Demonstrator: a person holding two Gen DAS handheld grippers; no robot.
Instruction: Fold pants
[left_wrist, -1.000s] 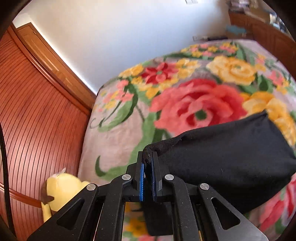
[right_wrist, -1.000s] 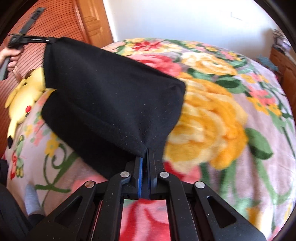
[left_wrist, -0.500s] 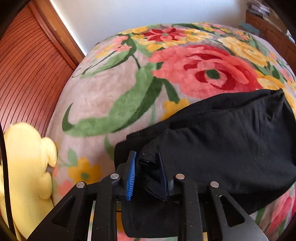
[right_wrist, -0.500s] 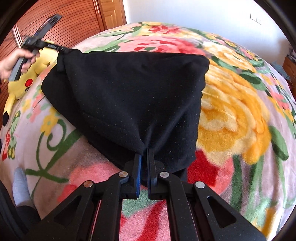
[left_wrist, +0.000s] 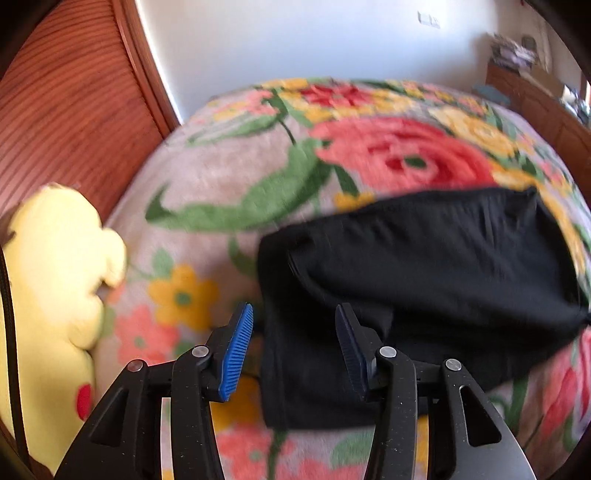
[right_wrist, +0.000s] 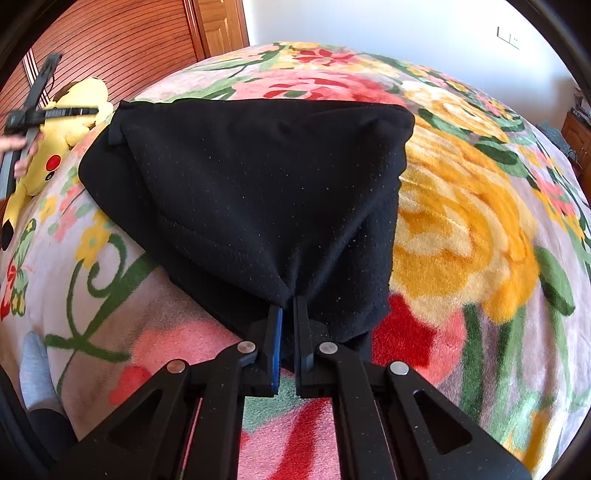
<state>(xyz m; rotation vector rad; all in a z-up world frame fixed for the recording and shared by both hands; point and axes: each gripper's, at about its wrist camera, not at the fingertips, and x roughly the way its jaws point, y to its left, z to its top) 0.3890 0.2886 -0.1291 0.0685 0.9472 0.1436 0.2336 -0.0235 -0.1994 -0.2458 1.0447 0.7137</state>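
Floral blanket covers the bed wall to wall, with a slatted wooden door along its left side and a yellow plush at the left edge. On it lie the black pants, already doubled over, spread across the middle of the bed toward my near edge.

My left gripper has its jaws opening; the pants' left corner lies under and ahead of the gap, but neither pad presses on the cloth, so I judge that corner released. My right gripper stands narrow, pinched onto the pants' near corner, where the fabric gathers into a peak.

I read this as the end of a fold: the top layer is laid down, one side let go, the other not yet. Next I'd need to part the right jaws and lift clear without dragging the layer askew, then check that the edges line up.

A second ago both grippers held the cloth up off the blanket, the left one clamped tight on its corner. Half a second ago the left had just begun to part with fabric between the pads. Now the pants sit flat on the left and the jaws are well apart; the right grip is unchanged.
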